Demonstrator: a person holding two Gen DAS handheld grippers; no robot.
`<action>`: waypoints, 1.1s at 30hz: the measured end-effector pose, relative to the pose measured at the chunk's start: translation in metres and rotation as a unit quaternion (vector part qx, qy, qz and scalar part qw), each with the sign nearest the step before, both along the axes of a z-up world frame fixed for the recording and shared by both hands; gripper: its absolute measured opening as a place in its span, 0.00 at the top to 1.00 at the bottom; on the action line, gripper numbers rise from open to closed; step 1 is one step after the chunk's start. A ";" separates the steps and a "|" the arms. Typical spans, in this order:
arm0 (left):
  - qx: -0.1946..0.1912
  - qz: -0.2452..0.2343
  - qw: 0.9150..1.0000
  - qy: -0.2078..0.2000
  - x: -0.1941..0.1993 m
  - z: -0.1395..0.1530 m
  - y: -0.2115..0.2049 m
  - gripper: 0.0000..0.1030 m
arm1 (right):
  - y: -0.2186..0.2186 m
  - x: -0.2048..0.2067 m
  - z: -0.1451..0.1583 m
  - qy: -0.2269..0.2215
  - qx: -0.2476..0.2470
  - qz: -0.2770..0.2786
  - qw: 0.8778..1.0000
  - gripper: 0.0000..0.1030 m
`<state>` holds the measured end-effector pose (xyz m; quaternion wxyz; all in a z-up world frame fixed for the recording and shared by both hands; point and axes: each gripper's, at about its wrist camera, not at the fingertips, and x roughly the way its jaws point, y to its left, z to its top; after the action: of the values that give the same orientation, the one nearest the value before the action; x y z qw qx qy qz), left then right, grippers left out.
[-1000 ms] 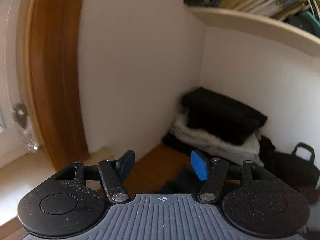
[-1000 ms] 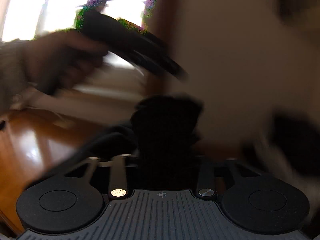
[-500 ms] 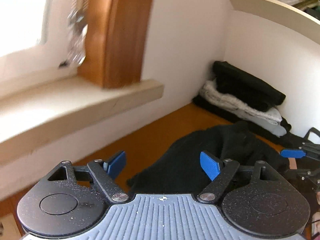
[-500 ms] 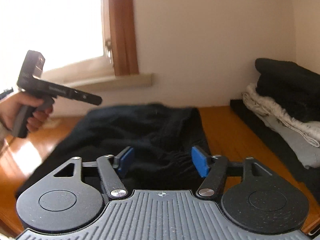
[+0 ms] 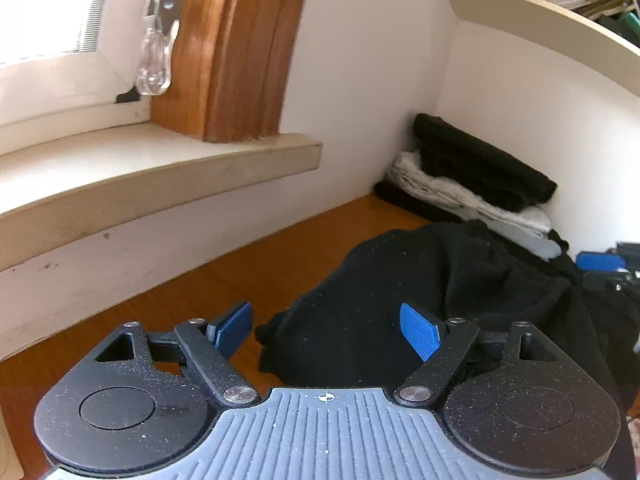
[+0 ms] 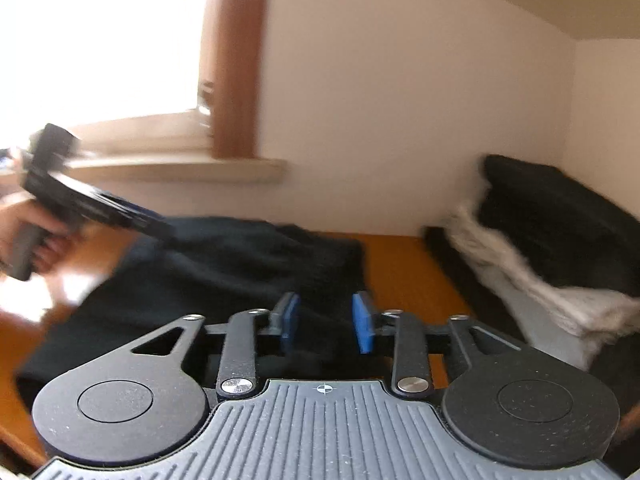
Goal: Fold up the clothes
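A black garment (image 5: pixel 420 292) lies crumpled on the wooden table (image 5: pixel 248 276); it also shows in the right wrist view (image 6: pixel 224 272). My left gripper (image 5: pixel 326 330) is open and empty, hovering just above the garment's near left edge. My right gripper (image 6: pixel 327 322) is partly open, its jaws narrower than the left's, low over the garment's right edge with cloth between the pads, not gripped. The left gripper also shows in the right wrist view (image 6: pixel 132 216), held by a hand over the garment's far left.
A stack of folded clothes (image 5: pixel 472 176), black on top of white, stands in the back right corner against the wall; it also shows in the right wrist view (image 6: pixel 548 236). A window sill (image 5: pixel 160 172) juts out at the left. A bookshelf (image 5: pixel 552 20) hangs above.
The right gripper let go of the black garment, which now lies on the table, and its jaws have since narrowed. The left gripper swung down toward the garment's left edge.
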<state>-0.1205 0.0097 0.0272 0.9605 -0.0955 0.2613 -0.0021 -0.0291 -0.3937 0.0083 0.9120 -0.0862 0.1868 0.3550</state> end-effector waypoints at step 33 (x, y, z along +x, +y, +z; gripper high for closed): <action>0.018 -0.010 0.999 0.047 0.009 -0.021 0.000 0.22 | 0.001 0.031 0.004 0.131 -0.042 0.052 0.989 0.92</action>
<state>-0.1111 0.0094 0.0065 0.9485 -0.0757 0.3075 -0.0026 0.0019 -0.3924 0.0121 0.8558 -0.0866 0.3143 0.4017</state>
